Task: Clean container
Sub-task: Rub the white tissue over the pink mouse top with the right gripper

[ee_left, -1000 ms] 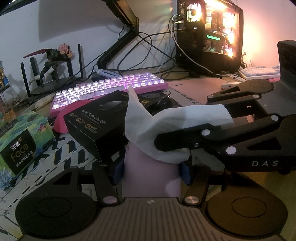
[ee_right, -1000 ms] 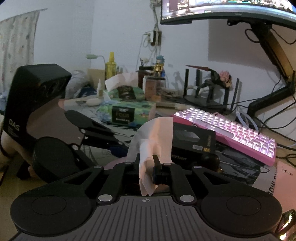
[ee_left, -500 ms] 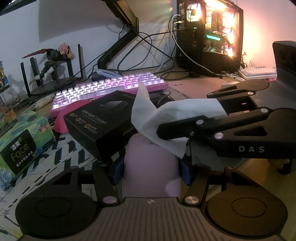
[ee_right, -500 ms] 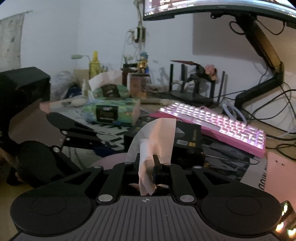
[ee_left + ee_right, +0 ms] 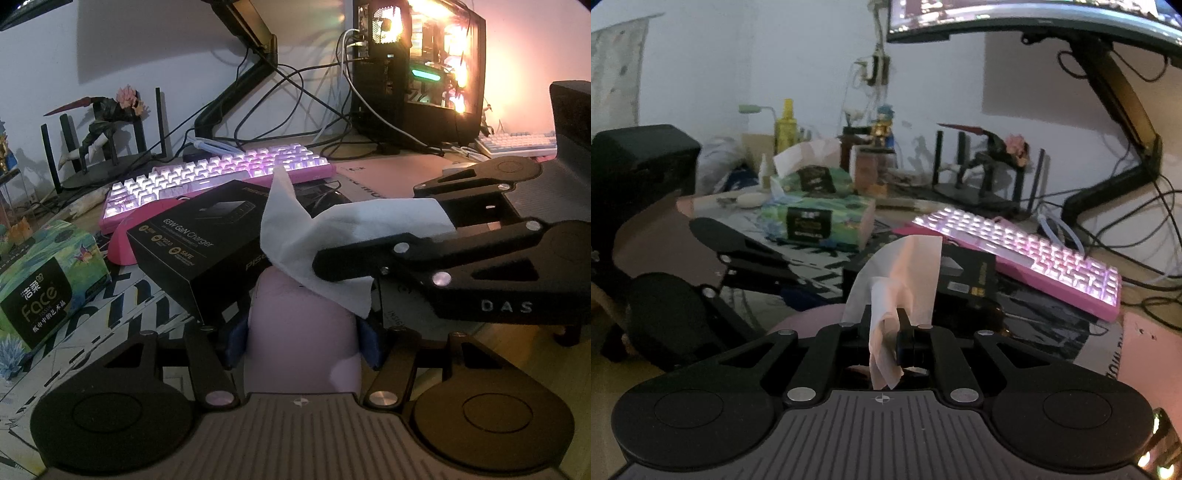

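Pink container (image 5: 303,343) sits clamped between the blue pads (image 5: 236,341) of the left gripper (image 5: 301,341), its rounded top facing away from the left wrist camera. In the right wrist view only a sliver of it (image 5: 812,317) shows, low and left of the right gripper (image 5: 890,332).

That right gripper (image 5: 332,264) reaches in from the right side of the left wrist view, its fingers pinched tight on a white tissue (image 5: 325,236). The tissue drapes over the upper right edge of the container and touches it; one corner stands up, the other trails back along the gripper's finger. From the right wrist camera the tissue (image 5: 894,288) rises as a twisted strip between the closed fingertips.

Just behind the container lies a black charger box (image 5: 199,240), and beyond it a backlit pink keyboard (image 5: 218,177). A green tissue pack (image 5: 44,280) rests on the patterned desk mat (image 5: 140,302) at the left. Farther back stand a figurine (image 5: 107,118) on a dark stand, a monitor arm (image 5: 240,74) with loose cables, and a glowing computer case (image 5: 417,70). A monitor (image 5: 1034,14) hangs above the desk in the right wrist view. The room is dim, lit by the keyboard and the case.
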